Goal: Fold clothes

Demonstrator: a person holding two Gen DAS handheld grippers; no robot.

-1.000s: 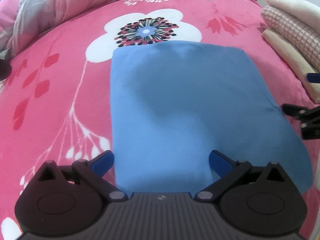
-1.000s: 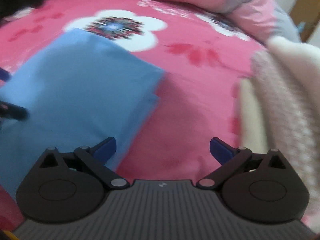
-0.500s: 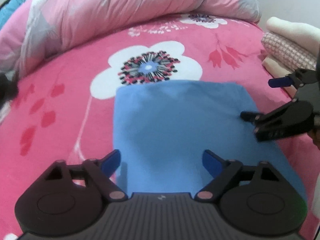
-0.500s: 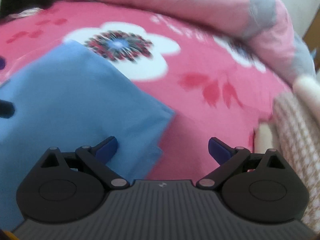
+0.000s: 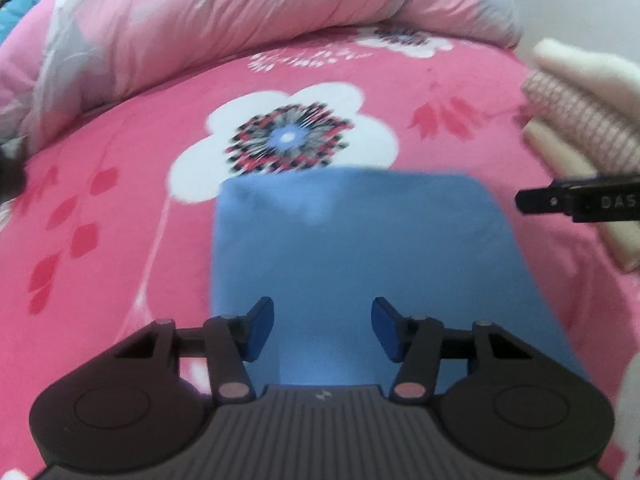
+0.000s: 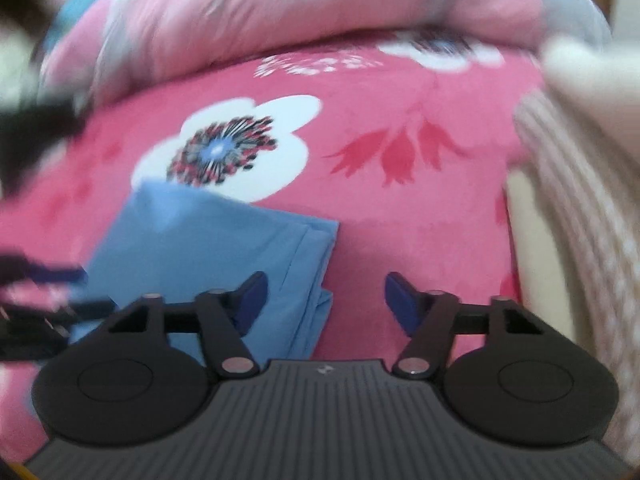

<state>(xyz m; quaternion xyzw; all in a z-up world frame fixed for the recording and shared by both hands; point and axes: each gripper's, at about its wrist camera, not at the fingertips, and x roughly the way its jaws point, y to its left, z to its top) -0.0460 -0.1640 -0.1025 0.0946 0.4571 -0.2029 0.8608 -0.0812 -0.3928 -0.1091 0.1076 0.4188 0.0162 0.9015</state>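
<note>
The folded blue cloth (image 5: 352, 248) lies flat on the pink flowered bedspread (image 5: 120, 208), a neat rectangle whose near end runs under the left gripper (image 5: 322, 329). That gripper hangs above it with its blue fingers (image 5: 258, 328) partly apart; its jaws have just been closing, yet the pads press on nothing, and the cloth is only seen beyond the gap between them.

The right gripper (image 6: 324, 298) is released in the same way, its jaws also just closing, half-spread, with nothing clasped. The layered right edge of the cloth (image 6: 224, 248) passes behind its left finger (image 6: 250, 298), while bare bedspread (image 6: 400, 216) shows behind the gap and behind its right finger. In the left wrist view one dark finger of the right gripper (image 5: 576, 202) reaches in from the right edge, beyond the cloth's far right corner and apart from it.

A stack of folded cream and checked textiles (image 6: 580, 216) sits to the right of the right gripper's fingers (blurred in that view). A bunched pink and grey quilt (image 5: 248, 12) lies across the bed beyond both pairs of fingertips.
</note>
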